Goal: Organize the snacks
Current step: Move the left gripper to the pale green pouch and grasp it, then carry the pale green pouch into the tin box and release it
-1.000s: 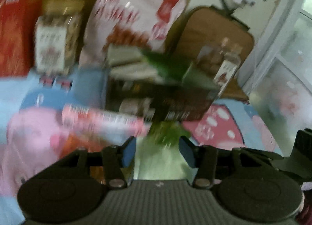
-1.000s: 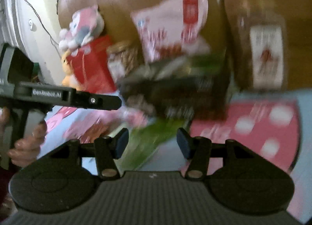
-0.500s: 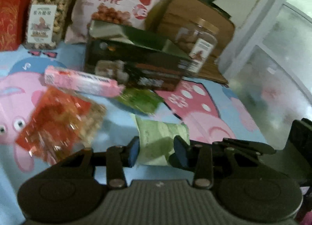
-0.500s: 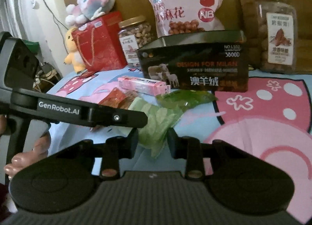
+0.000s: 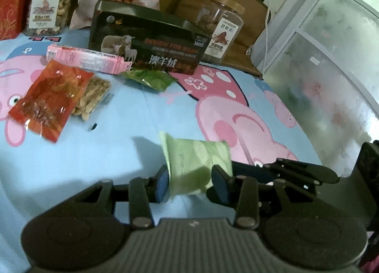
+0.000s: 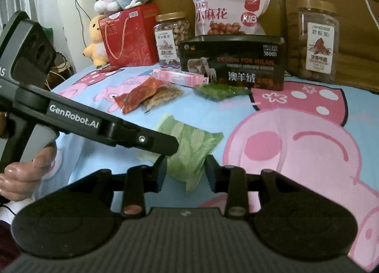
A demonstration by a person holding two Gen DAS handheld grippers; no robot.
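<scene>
Pale green snack pouch (image 5: 196, 164) sits between both sets of jaws, in front of the black "DESIGN FOR MILAN" box (image 5: 151, 45). Left gripper (image 5: 189, 183) jaws opening, left pad touching; right gripper (image 6: 186, 173) jaws opening, clear of it. Left gripper body reads "GenRobot.AI". Pink bag (image 6: 229, 10) marked "NB". Open bedsheet (image 5: 94, 159) left of the pouch.

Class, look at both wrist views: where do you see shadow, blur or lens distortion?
Left wrist view: the pale green packet casts a shadow leftward on the sheet; the frosted window bows. Right wrist view: sharp centre, jar labels unreadable, edges curved.
</scene>
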